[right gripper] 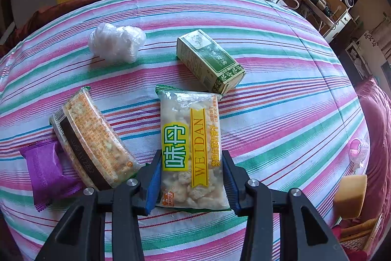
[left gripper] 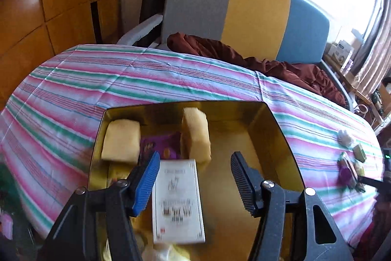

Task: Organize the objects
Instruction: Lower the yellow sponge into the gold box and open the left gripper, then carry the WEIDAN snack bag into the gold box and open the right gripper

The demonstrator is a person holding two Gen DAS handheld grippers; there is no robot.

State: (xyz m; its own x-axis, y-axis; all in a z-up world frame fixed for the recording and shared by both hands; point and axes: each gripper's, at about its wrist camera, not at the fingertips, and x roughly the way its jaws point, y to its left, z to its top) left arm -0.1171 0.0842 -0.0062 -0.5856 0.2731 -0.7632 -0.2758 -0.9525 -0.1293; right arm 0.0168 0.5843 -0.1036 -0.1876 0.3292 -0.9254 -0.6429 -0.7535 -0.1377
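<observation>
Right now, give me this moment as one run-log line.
left gripper: jaws open over gold tin, white box lying inside | right gripper: jaws shut on Weidan snack pack | green box: on bedspread

On the striped cloth [left gripper: 122,80], a tin [left gripper: 276,129]. Inside it, one sponge block [left gripper: 121,141] at the far left corner, another sponge block [left gripper: 195,136] on edge near the middle, a packet [left gripper: 161,144] between them, a white box [left gripper: 177,199] lying in front. Well off to the right on the cloth [right gripper: 281,114]: crumpled plastic [right gripper: 117,42] at the far left, a carton [right gripper: 210,62] to its right, nearer in a snack bag [right gripper: 190,151], left of that a biscuit pack [right gripper: 92,138] resting partly on a small wrapper [right gripper: 46,173].
</observation>
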